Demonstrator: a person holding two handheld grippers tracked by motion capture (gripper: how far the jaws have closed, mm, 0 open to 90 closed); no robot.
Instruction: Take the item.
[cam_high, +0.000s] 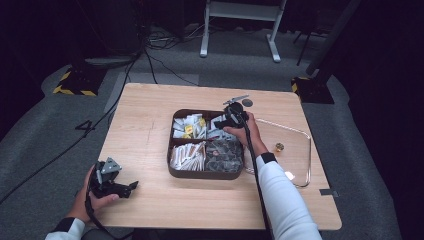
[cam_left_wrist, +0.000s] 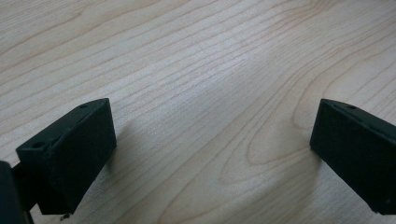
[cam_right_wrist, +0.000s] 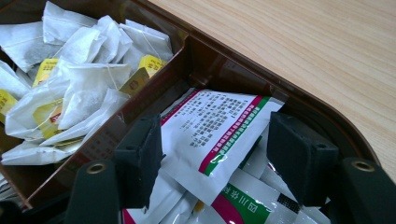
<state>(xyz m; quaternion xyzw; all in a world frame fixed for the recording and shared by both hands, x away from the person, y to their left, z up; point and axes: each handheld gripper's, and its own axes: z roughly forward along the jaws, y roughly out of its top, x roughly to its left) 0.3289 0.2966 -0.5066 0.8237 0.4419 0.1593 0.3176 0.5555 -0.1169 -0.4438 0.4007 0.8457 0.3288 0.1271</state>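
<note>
A brown four-compartment tray (cam_high: 205, 175) sits mid-table. My right gripper (cam_high: 223, 121) reaches down into its far right compartment. In the right gripper view this gripper (cam_right_wrist: 215, 144) is open. Its jaws straddle a white sachet (cam_right_wrist: 219, 126) with red and green stripes that lies flat on other sachets, and I see no squeeze on it. Tea bags (cam_right_wrist: 79, 84) with yellow tags fill the neighbouring compartment behind a divider. My left gripper (cam_high: 131, 187) rests on the table at the near left. Its jaws (cam_left_wrist: 210, 140) stand wide open over bare wood.
The near compartments hold pale stick packets (cam_high: 187, 156) and dark packets (cam_high: 223, 155). A clear shallow tray (cam_high: 308, 150) lies right of the brown tray, with a small gold object (cam_high: 279, 147) in it. A dark disc (cam_high: 247, 103) sits near the table's far edge.
</note>
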